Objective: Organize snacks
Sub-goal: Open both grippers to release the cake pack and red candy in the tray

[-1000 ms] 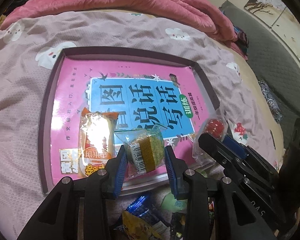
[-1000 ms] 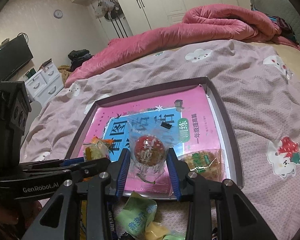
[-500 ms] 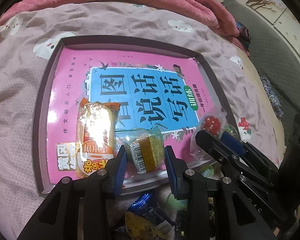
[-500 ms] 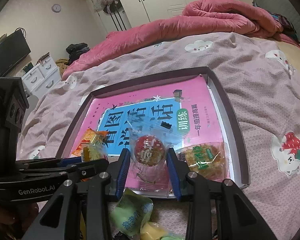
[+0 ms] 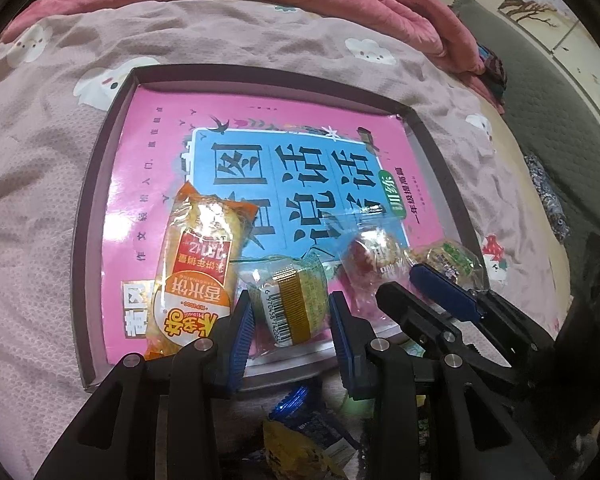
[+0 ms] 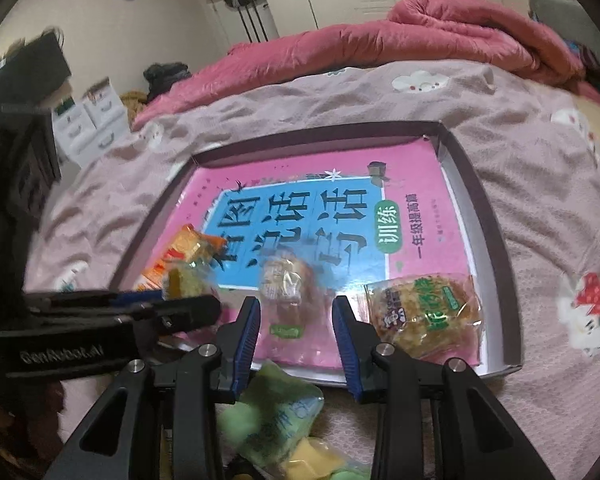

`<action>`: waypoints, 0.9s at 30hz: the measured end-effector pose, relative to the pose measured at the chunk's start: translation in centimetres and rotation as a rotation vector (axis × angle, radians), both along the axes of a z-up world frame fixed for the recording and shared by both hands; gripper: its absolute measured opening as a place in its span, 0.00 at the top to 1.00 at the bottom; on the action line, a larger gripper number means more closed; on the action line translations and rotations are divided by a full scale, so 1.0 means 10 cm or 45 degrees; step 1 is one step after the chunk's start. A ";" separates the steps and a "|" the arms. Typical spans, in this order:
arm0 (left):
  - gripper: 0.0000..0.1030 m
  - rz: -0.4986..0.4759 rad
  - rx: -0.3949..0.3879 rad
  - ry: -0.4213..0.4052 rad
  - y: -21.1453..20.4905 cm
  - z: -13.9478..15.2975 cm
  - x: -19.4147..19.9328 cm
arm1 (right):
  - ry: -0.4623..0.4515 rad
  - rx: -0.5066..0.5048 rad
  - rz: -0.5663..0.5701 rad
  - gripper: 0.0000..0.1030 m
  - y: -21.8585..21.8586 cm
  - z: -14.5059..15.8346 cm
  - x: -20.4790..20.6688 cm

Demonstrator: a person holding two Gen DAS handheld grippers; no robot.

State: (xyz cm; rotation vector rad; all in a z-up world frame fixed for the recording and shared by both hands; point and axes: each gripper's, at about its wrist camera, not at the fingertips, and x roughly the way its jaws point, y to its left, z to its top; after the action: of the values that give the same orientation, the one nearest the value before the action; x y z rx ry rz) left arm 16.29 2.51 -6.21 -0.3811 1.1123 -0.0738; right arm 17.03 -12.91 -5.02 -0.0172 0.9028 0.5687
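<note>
A dark-rimmed tray (image 5: 96, 208) lined with a pink book lies on the bed. My left gripper (image 5: 292, 320) is shut on a round green-and-yellow wrapped snack (image 5: 296, 304) over the tray's near edge. An orange rice-cracker packet (image 5: 196, 276) lies in the tray just left of it. My right gripper (image 6: 296, 312) is shut on the clear wrapper of a round red snack (image 6: 288, 280), whose body sits just past the fingertips above the book. That view is blurred. A brown snack with a green label (image 6: 424, 312) lies in the tray's near right corner.
Loose packets lie on the bedspread in front of the tray: a green one (image 6: 276, 412) and blue and yellow ones (image 5: 300, 436). A pink quilt (image 6: 440, 28) is heaped at the far side of the bed. The two grippers are close side by side.
The red snack has turned in the right gripper and now shows a brownish side, farther past the tips. The right gripper has shifted towards the left one. The left grip looks unchanged.
</note>
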 end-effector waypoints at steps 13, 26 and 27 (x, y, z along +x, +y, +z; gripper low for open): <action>0.63 -0.001 -0.006 -0.001 0.00 0.00 0.00 | 0.005 0.007 -0.057 0.63 -0.10 0.00 0.01; 0.63 -0.002 -0.014 -0.015 -0.01 0.05 -0.02 | 0.011 0.078 -0.093 0.63 -0.26 0.09 0.00; 0.63 -0.002 -0.015 -0.017 -0.01 0.06 -0.03 | 0.008 0.082 -0.093 0.63 -0.26 0.10 -0.01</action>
State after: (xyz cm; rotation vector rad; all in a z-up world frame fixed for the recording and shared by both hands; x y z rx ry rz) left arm 15.98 2.43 -5.56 -0.3900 1.0994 -0.0845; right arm 16.96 -15.55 -4.00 0.0758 0.8873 0.5302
